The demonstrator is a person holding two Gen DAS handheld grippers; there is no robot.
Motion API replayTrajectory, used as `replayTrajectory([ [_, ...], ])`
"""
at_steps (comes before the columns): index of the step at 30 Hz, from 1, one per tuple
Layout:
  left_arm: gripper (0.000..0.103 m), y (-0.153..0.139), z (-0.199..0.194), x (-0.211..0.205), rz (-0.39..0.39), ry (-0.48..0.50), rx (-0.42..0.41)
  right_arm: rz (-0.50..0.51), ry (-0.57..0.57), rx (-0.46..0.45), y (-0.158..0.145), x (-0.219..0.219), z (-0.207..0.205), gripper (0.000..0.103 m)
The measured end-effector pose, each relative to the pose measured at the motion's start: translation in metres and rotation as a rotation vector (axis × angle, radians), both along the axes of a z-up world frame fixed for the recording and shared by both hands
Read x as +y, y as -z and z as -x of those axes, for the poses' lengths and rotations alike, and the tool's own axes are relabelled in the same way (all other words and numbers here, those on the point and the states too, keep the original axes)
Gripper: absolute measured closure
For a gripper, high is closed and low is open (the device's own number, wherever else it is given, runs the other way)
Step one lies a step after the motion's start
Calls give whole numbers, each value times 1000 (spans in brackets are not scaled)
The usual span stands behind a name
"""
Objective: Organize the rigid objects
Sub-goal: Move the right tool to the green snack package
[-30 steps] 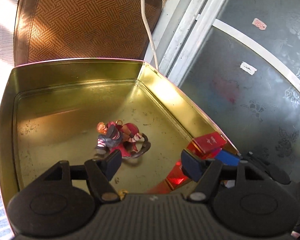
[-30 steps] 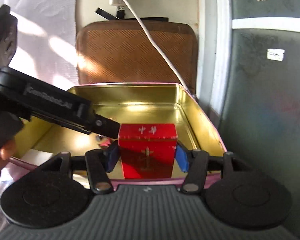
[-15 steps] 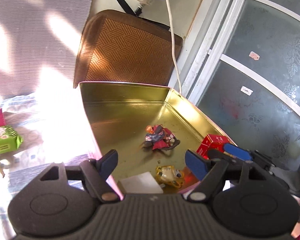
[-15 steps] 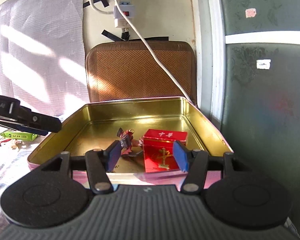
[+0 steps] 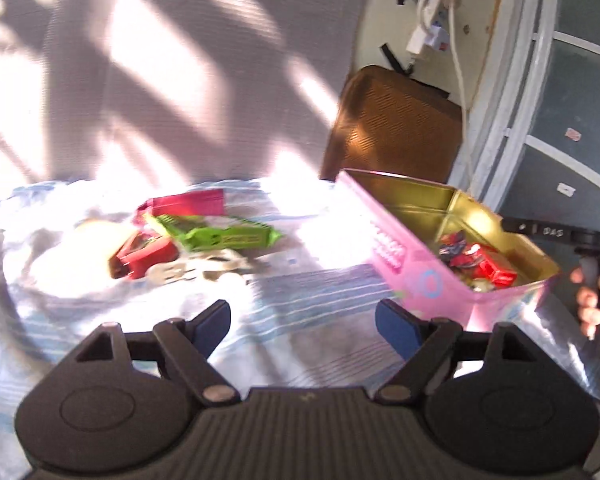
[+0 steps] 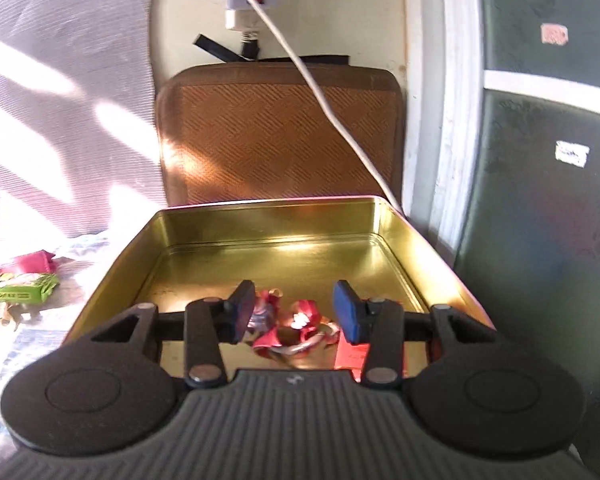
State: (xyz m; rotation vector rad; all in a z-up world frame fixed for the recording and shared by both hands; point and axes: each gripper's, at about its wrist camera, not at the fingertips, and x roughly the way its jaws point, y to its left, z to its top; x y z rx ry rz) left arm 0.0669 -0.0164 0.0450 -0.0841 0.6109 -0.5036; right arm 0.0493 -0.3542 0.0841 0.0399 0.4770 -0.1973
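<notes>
Striped bedsheet, pink tin, green packet

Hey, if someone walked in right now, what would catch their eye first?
Probably the open tin, pink outside and gold inside, at the right end of the striped cloth, with a red figurine and a red box in it. Next, the green packet among the loose items in bright sun to the tin's left.
</notes>
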Motion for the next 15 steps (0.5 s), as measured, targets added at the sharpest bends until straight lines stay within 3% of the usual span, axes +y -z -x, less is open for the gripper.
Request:
replayTrajectory([
  [4, 21, 22, -12, 46, -79, -157, 8, 4, -125, -17, -9, 48, 1, 57],
  [8, 21, 34, -26, 80, -101, -290, 2, -6, -278, 6, -12, 106, -12, 56],
  [11, 22, 44, -30, 109, 20, -327, 61, -53, -361, 54, -2, 151, -32, 54],
  [12, 20, 44, -28, 116, 55, -339, 47, -56, -376, 66, 2, 165, -40, 52],
  [15, 19, 44, -28, 125, 101, -343, 61, 3, -429, 88, 15, 214, -61, 51],
])
